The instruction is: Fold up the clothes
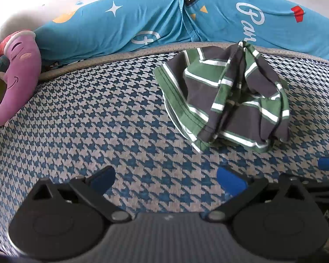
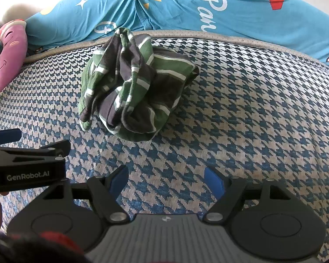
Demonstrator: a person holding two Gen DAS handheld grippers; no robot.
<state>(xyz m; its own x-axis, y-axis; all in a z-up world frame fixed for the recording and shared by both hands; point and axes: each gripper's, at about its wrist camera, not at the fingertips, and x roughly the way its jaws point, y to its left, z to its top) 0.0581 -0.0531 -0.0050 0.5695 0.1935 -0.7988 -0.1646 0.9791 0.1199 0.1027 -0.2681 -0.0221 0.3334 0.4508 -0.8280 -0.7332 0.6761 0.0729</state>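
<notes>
Crumpled into a heap, the striped garment (image 1: 226,96) is seen in the left wrist view on the houndstooth bed cover (image 1: 87,109), near the blue pillow (image 1: 142,22); no clear long axis can be told. The left gripper (image 1: 166,178) is held low with jaws spread wide, holding nothing.

From the right wrist view, the garment (image 2: 133,87) lies ahead and left. The right gripper (image 2: 166,180) is likewise wide open and empty, the left gripper (image 2: 28,164) just beside it.
</notes>
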